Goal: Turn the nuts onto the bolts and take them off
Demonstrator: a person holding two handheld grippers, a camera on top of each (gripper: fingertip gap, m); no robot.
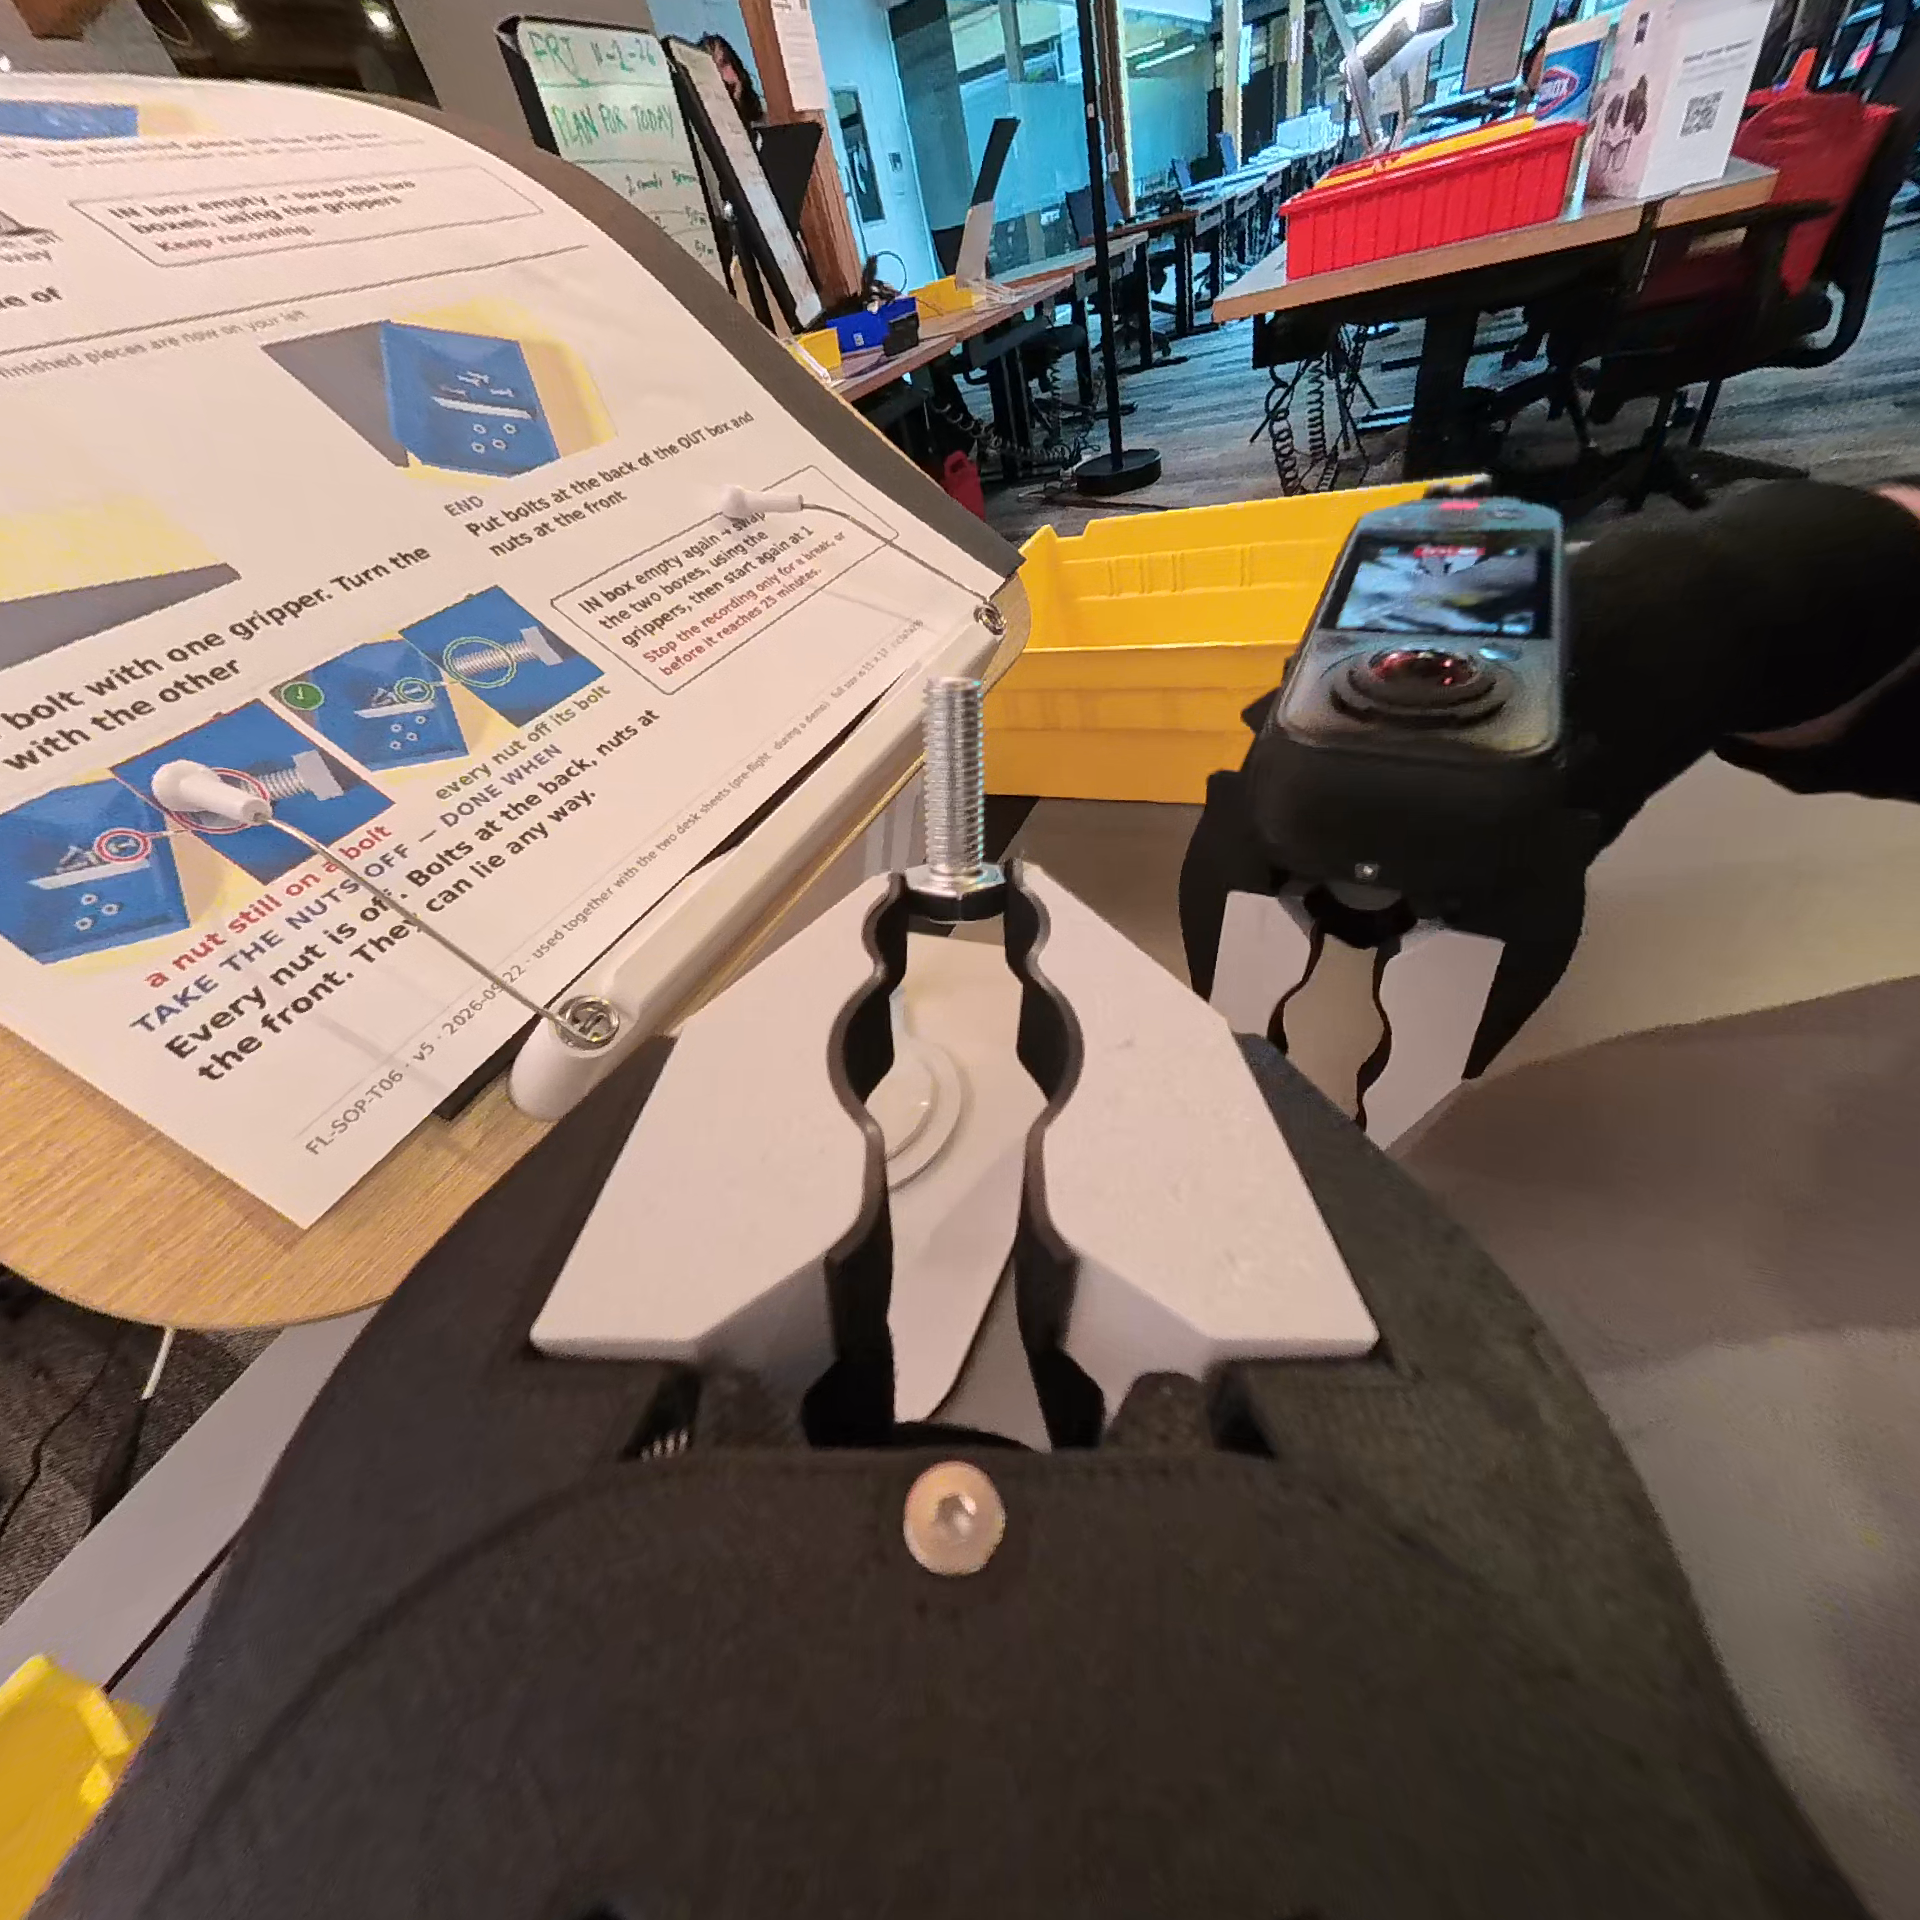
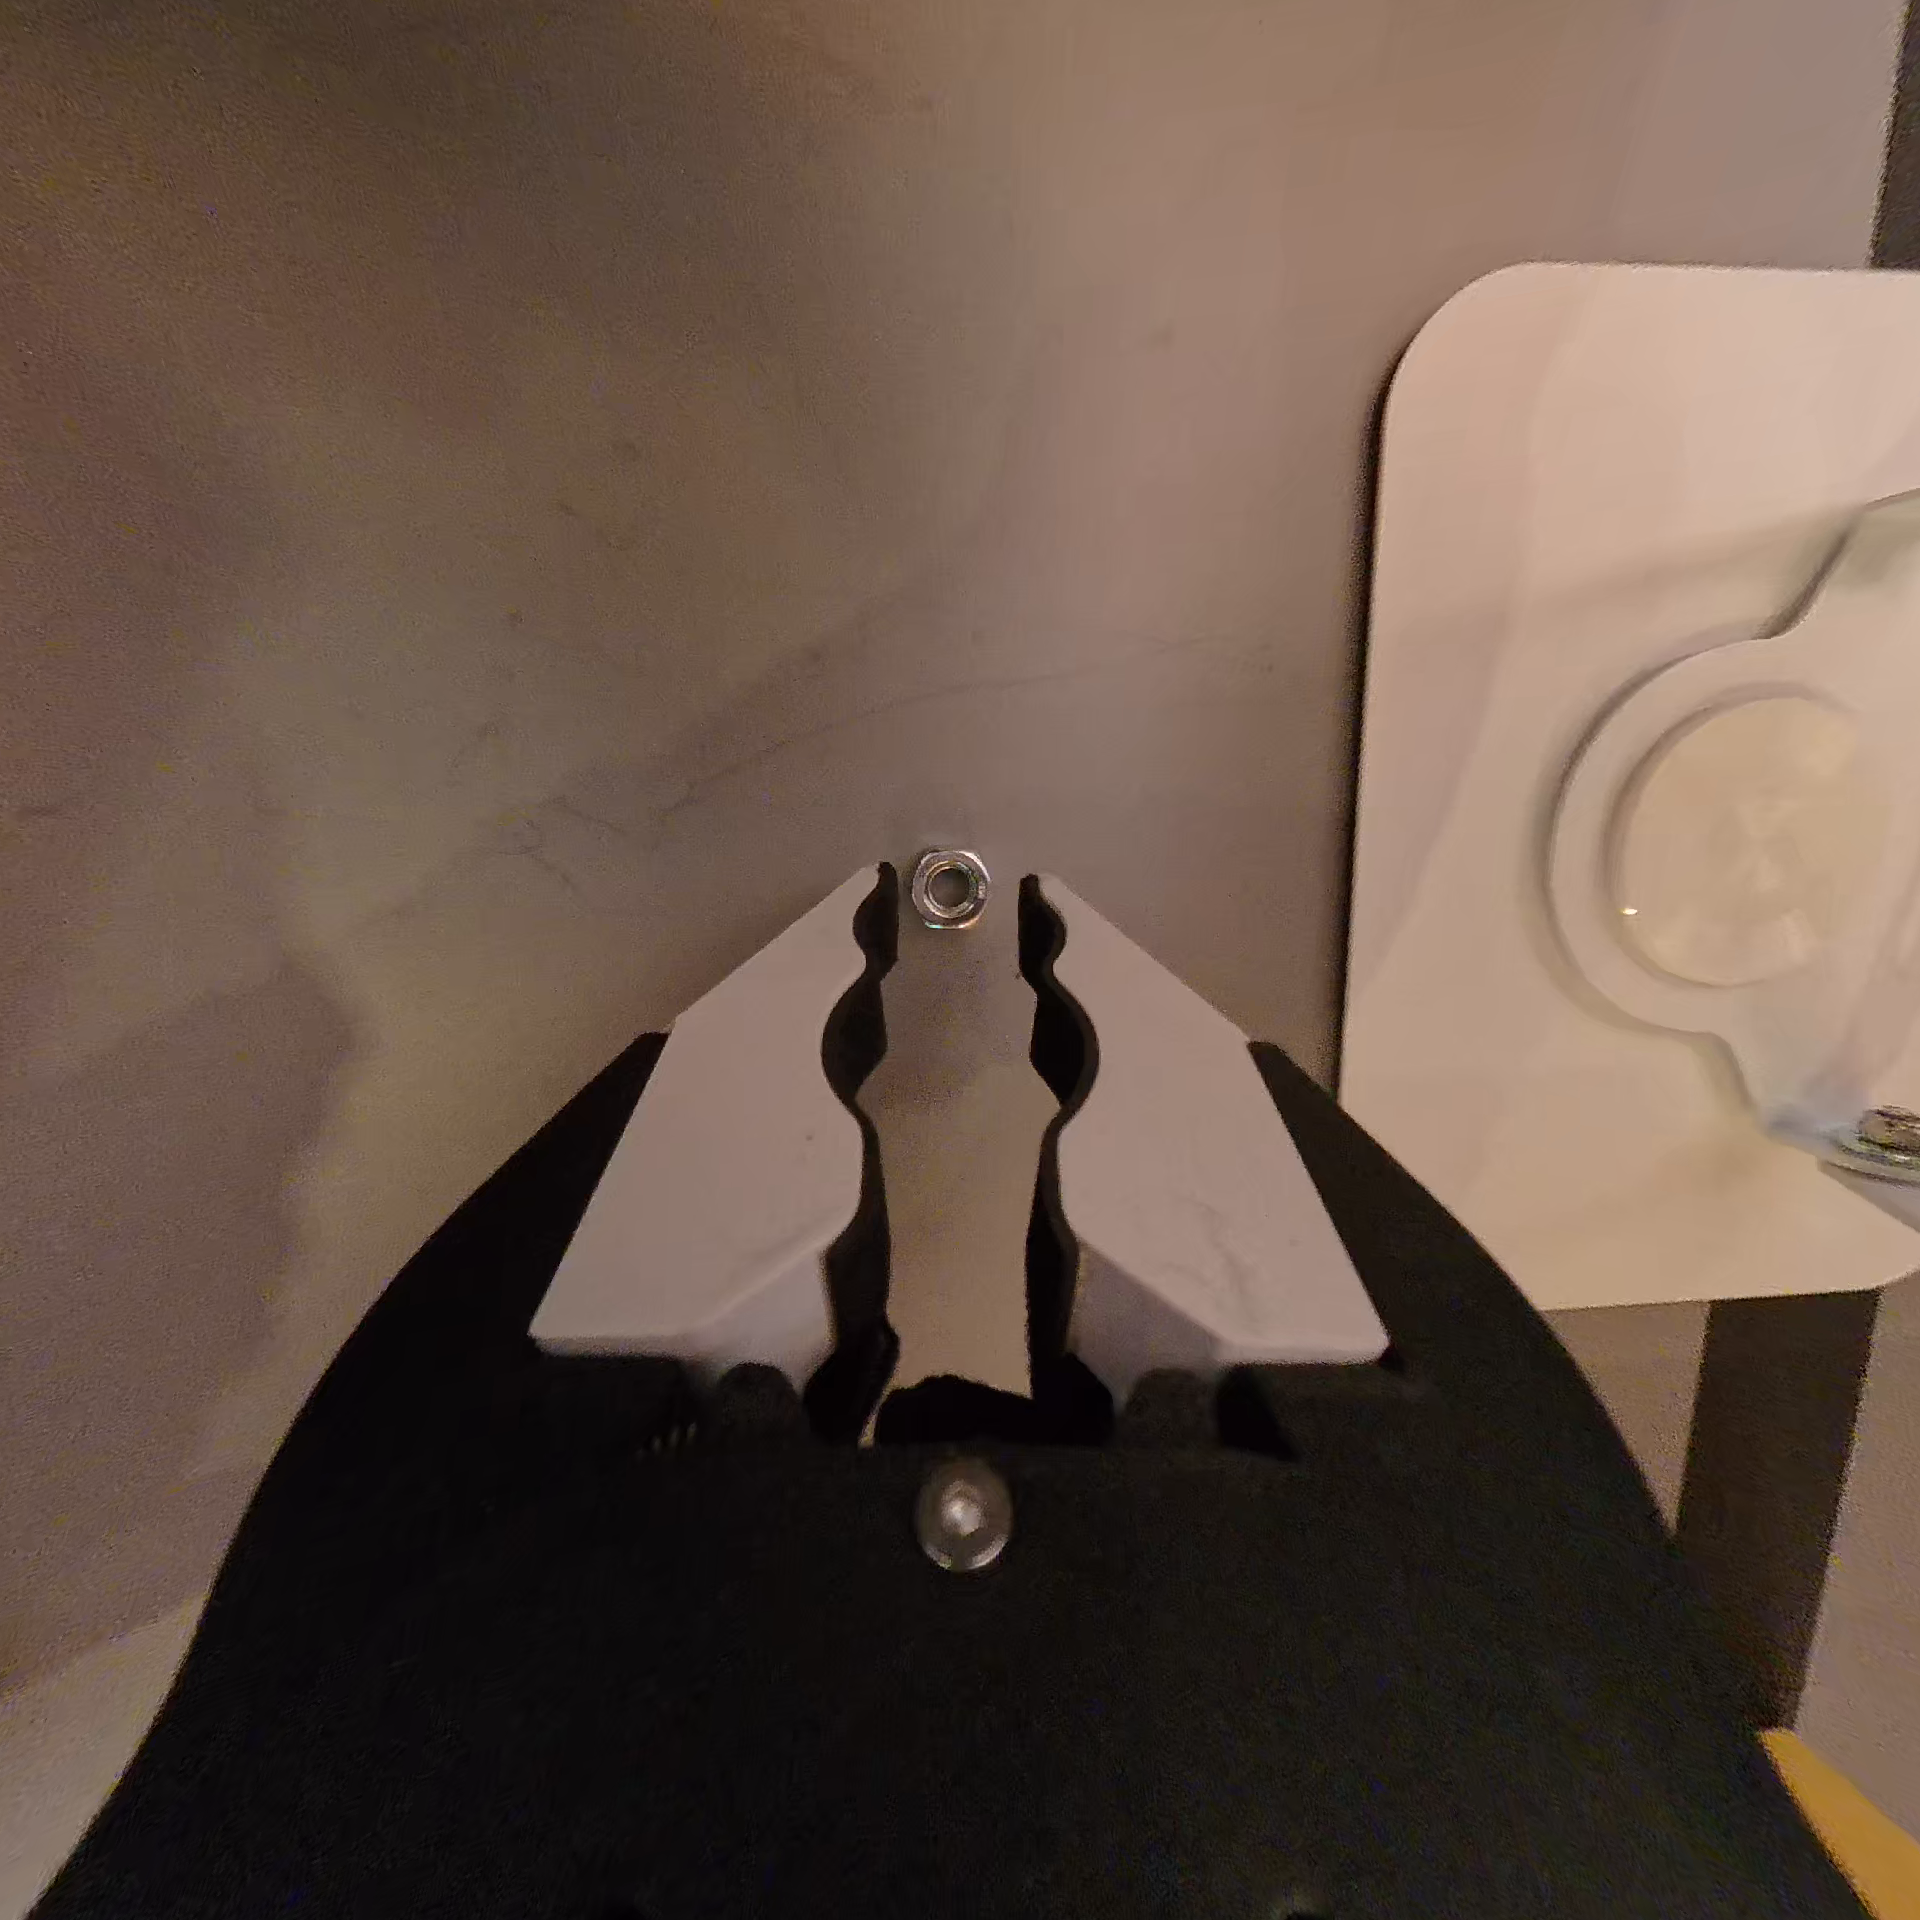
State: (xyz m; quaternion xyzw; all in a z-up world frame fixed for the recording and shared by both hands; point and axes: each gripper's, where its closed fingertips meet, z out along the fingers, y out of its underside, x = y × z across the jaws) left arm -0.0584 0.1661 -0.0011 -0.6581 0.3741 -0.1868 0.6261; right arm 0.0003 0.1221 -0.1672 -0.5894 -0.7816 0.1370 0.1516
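Note:
My left gripper is shut on the hex head of a silver bolt, held at the fingertips. The threaded shaft stands upright above the fingers with no nut on it. My right gripper shows to the right in the left wrist view, held by a black-gloved hand and pointing down at the grey table. In the right wrist view the right gripper is open. A small silver nut lies flat on the table between its fingertips, touching neither finger.
An instruction sheet on a tilted stand fills the left. A yellow bin stands behind the bolt, and another yellow corner is at lower left. A white plate with a clear holder lies right of the nut. My right fingertips sit around 20 cm from my left ones.

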